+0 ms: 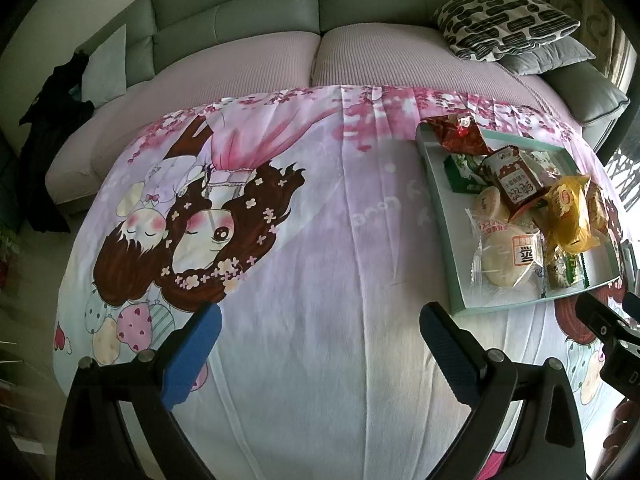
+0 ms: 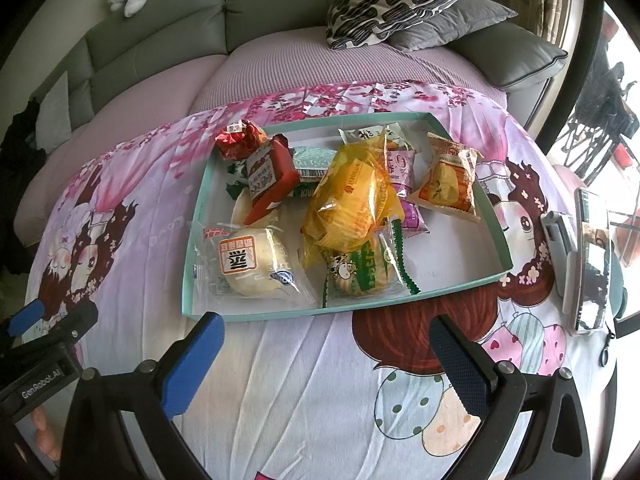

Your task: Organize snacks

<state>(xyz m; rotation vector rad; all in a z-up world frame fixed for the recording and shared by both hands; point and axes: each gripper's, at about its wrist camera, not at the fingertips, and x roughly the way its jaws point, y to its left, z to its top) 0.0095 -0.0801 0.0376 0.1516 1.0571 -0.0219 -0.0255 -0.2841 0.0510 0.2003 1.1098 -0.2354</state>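
While both grippers hover empty, the left gripper [image 1: 320, 340] and right gripper [image 2: 326, 354] with fingers spread wide, the wrapped snacks [image 2: 348, 200] lie heaped inside the teal tray [image 2: 256, 316] on the cartoon-print cloth [image 1: 320, 240].

grey sofa [image 1: 248, 12], patterned cushion [image 2: 396, 0], cartoon bedsheet [image 1: 320, 280], daylit window [image 2: 612, 92]

Snack packets [image 2: 352, 208] lie piled in the tray [image 2: 256, 316], which rests on the cloth [image 2: 304, 392]; behind the tray a sofa [image 2: 160, 44], 2 cushions [image 2: 396, 4] at its right end
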